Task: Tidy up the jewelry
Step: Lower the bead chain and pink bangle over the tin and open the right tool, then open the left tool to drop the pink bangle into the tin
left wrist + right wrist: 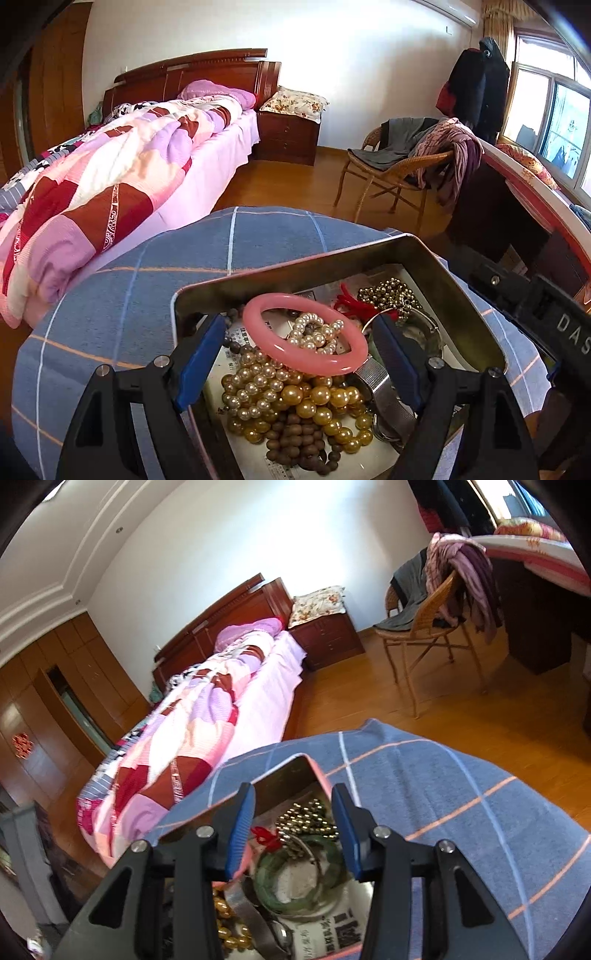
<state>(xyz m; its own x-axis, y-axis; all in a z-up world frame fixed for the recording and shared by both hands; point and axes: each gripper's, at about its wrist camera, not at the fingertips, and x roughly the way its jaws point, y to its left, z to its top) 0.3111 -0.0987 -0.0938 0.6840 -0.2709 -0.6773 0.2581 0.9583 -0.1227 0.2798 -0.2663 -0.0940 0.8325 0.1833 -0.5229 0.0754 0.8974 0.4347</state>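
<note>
An open metal tin point(436, 258) full of jewelry sits on a blue checked cloth point(122, 295). A pink bangle point(266, 347) lies on top, over white pearls point(314, 332), gold bead strands point(314, 402) and brown beads point(295, 439). A metal-mesh watch point(380, 384) and brass beads point(391, 295) lie to the right. My left gripper point(301, 354) is open, its fingers either side of the pink bangle. My right gripper point(291, 830) is open over the tin point(284, 779), above a green bangle point(332, 882), brass beads point(310, 819) and a red tassel point(266, 836).
A bed point(110, 177) with a patchwork quilt lies left of the cloth-covered surface. A wicker chair point(399, 166) draped with clothes and a desk point(517, 192) stand to the right. The right gripper's body point(535, 306) shows in the left wrist view.
</note>
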